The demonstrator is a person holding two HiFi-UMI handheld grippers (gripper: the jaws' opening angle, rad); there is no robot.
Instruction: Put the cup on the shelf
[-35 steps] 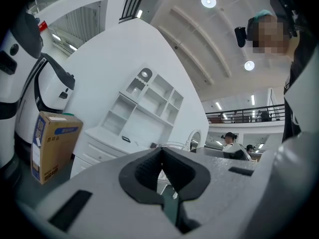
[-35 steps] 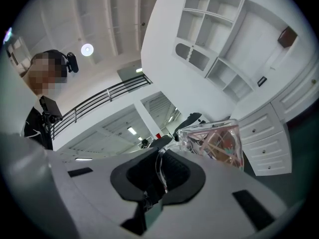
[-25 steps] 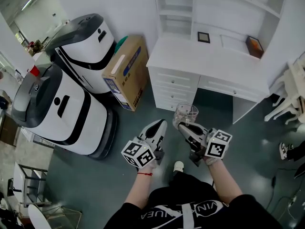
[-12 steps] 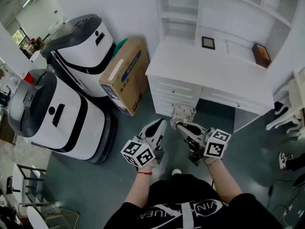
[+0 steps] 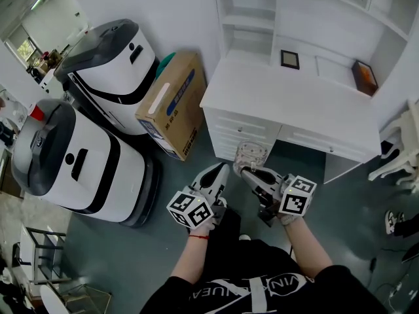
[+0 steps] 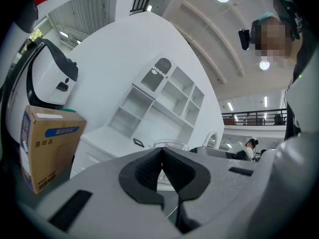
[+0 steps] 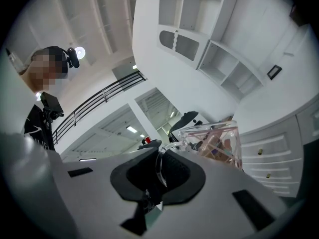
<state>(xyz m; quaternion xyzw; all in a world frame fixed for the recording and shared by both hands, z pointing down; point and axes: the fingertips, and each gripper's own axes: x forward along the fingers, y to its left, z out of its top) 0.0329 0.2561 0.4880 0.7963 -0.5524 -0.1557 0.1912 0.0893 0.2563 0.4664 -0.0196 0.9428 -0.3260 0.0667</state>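
Closer to the white desk than a second ago, I carry on. My left gripper is pressed together and empty, short of the desk's drawers. My right gripper pinches the clear cup by what looks like its handle, just before those drawers. Next comes a lift to the shelf above the desk.

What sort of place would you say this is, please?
Probably a robotics lab mocked up as a study: a white desk with shelves, two big white machines and a cardboard box.
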